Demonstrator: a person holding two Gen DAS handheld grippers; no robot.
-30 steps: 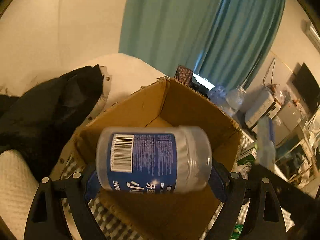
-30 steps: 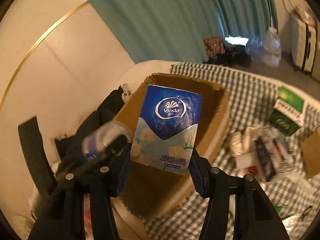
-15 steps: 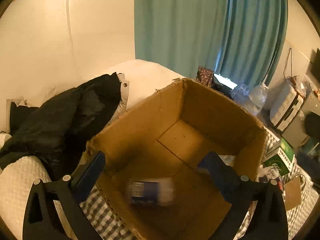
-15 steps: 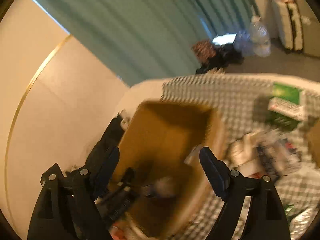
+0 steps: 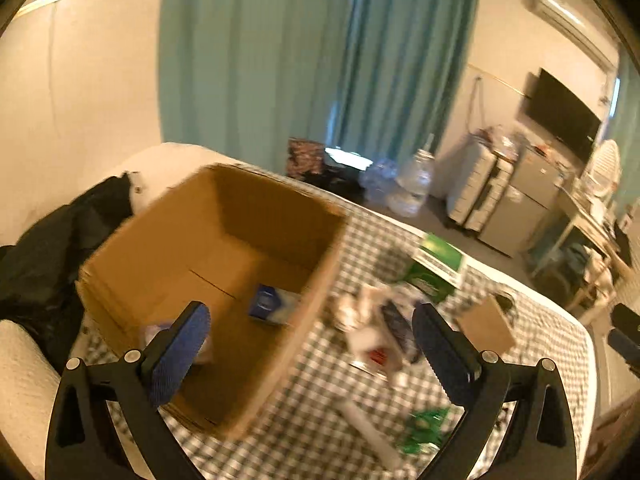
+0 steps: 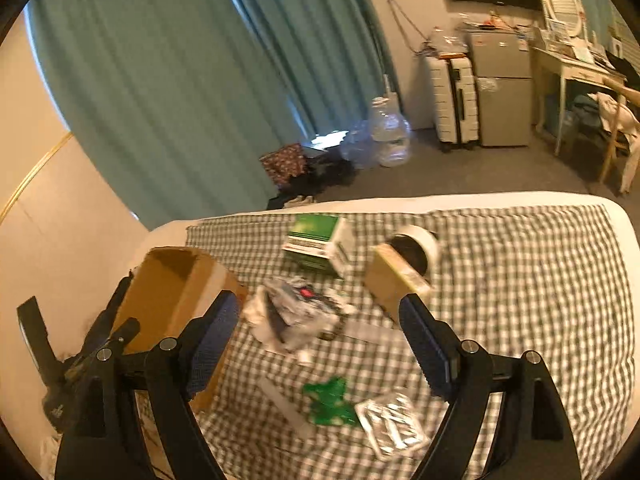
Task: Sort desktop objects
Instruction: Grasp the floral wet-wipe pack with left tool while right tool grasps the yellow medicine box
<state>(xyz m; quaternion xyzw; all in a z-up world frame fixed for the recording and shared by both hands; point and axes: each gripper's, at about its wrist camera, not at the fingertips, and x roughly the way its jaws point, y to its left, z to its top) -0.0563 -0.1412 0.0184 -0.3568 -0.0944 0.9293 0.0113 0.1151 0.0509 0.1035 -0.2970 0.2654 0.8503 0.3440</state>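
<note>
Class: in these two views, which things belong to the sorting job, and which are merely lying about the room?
Job:
cardboard box
blue tissue pack inside it
green carton
tape roll
green wrapper

Lying about:
black jacket
water jug
suitcase
curtain

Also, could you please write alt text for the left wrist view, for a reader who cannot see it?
The open, empty left gripper hangs over an open cardboard box that holds a blue tissue pack. The box stands on a checked cloth, with blurred clutter and a green box to its right.
</note>
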